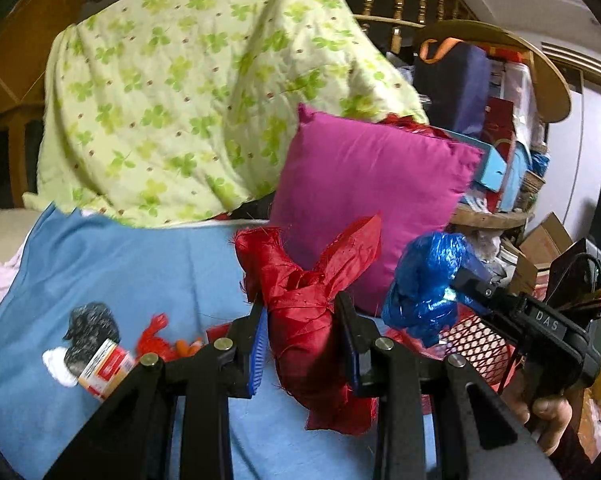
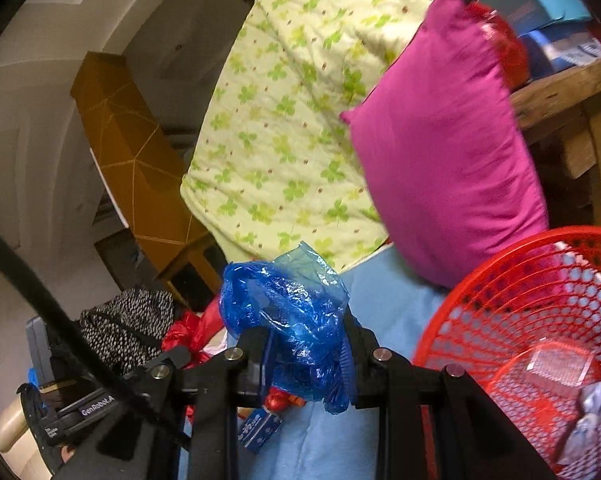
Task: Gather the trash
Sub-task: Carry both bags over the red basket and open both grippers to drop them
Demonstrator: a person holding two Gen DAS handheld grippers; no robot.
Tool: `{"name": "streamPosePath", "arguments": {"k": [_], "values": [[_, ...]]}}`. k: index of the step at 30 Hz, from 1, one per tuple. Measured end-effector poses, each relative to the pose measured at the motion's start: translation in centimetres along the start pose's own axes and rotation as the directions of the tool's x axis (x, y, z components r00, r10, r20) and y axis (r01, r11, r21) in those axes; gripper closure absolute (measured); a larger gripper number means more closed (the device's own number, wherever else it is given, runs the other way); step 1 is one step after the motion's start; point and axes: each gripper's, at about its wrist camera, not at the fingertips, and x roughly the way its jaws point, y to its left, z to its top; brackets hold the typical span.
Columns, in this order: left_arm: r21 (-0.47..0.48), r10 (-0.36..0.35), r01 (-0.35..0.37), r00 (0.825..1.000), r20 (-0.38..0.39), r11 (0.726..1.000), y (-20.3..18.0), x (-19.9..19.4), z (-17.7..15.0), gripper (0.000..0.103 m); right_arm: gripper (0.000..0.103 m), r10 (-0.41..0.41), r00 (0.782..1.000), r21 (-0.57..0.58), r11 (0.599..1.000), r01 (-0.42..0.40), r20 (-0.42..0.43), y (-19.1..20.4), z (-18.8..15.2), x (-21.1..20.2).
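Observation:
My left gripper (image 1: 300,336) is shut on a knotted red shiny cloth scrap (image 1: 304,304), held up above the blue bedsheet (image 1: 112,264). My right gripper (image 2: 306,356) is shut on a crumpled blue plastic bag (image 2: 292,320). The left wrist view also catches that blue plastic bag (image 1: 424,288) and the right gripper at the right, held by a hand (image 1: 548,416). A red mesh basket (image 2: 500,300) stands at the lower right of the right wrist view, with a clear wrapper and grey scraps inside. In the left wrist view the red mesh basket (image 1: 476,340) shows behind the blue bag.
A small orange-and-white carton (image 1: 104,368), a black-and-white speckled item (image 1: 92,324) and a red scrap (image 1: 156,332) lie on the sheet at the left. A magenta pillow (image 1: 372,196) and green clover quilt (image 1: 188,92) lean behind. Cluttered wooden shelves (image 1: 508,120) stand at the right.

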Motion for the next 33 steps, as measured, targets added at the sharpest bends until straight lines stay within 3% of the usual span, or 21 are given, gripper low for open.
{"name": "streamPosePath", "arguments": {"k": [12, 26, 32, 33], "values": [[0.108, -0.077, 0.077, 0.997, -0.004, 0.991, -8.3, 2.4, 1.7, 0.069, 0.074, -0.077, 0.99, 0.079, 0.995, 0.067, 0.121, -4.9, 1.9, -6.3], [0.184, -0.18, 0.197, 0.978, -0.106, 0.963, -17.2, 7.3, 0.1, 0.068, 0.074, -0.175, 0.965, 0.197, 0.971, 0.136, 0.195, -10.0, 2.7, -11.5], [0.15, -0.181, 0.209, 0.967, -0.179, 0.966, -17.7, 9.3, -1.1, 0.059, 0.069, -0.211, 0.962, 0.25, 0.954, 0.164, 0.175, -11.1, 2.9, -11.9], [0.146, -0.178, 0.208, 0.965, -0.192, 0.967, -17.6, 9.6, -1.3, 0.055, 0.062, -0.215, 0.961, 0.256, 0.952, 0.166, 0.175, -11.2, 2.9, -12.0]]}}
